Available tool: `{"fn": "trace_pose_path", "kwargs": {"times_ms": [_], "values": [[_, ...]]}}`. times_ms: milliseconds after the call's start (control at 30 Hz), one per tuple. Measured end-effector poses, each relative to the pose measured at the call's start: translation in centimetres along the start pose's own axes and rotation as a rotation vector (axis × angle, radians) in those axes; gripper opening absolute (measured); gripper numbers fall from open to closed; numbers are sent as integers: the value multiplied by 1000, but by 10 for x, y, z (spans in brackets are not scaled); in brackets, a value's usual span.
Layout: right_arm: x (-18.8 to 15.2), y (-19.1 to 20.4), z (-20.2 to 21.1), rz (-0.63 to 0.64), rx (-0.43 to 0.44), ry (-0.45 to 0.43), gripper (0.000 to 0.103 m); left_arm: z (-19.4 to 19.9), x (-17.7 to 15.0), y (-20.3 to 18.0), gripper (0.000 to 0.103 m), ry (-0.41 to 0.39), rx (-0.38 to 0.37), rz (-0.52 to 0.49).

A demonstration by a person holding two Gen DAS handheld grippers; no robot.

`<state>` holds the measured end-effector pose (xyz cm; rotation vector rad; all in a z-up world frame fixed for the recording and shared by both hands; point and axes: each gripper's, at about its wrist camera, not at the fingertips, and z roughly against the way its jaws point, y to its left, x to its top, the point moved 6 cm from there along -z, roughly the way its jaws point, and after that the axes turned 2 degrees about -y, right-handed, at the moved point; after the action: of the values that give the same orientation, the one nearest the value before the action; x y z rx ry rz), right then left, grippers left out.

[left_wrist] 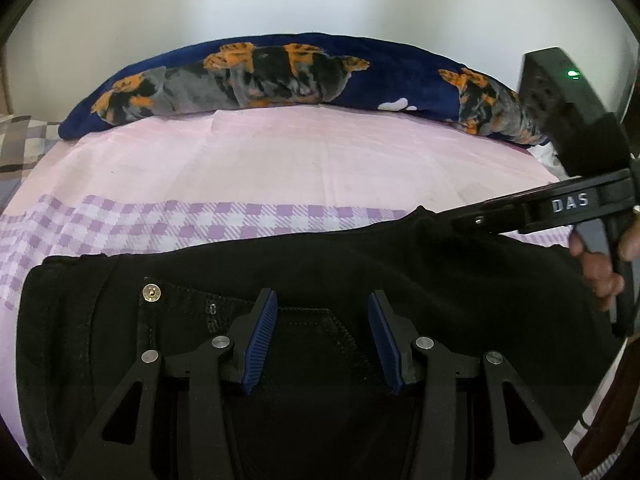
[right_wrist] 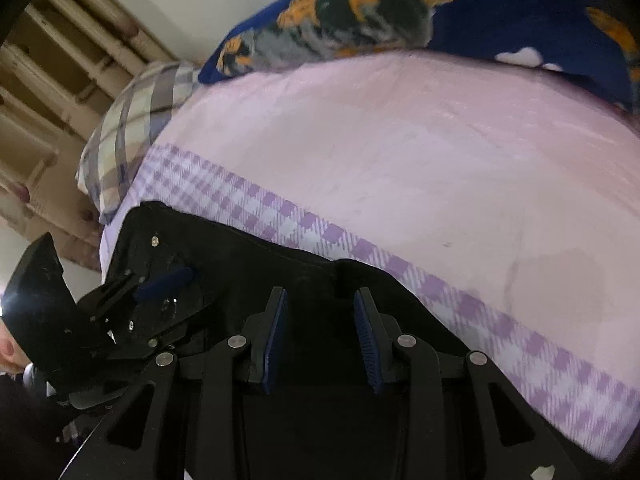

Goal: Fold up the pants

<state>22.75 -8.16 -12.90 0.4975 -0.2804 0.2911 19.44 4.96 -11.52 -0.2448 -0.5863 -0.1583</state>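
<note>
Your black pants (left_wrist: 320, 264) lie along the bed's (left_wrist: 280, 160) near edge, long axis left to right. Your left hand-held gripper (left_wrist: 322, 304) hovers open over the waistband; your right hand-held gripper (right_wrist: 320, 304) hangs open directly above the fabric.

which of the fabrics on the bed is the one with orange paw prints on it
The navy blue blanket bunched along the wall. The black pants are plain, the bedsheet is pink with lilac checks, and the pillow is grey-beige plaid.
</note>
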Motion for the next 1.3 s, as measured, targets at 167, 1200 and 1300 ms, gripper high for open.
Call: {"fn": "trace_pose_path", "kwargs": {"times_ms": [167,1200,1300], "values": [[6,1,-9,36,17,17,10,-1,5,7,49,-1,-14,31],[-100,-70,94,-218,-325,-228,34,-31,41,-104,49,105,-254,-111],[-112,-88,99,-245,-396,-239,33,-44,45,-104,49,118,-266,-95]]}}
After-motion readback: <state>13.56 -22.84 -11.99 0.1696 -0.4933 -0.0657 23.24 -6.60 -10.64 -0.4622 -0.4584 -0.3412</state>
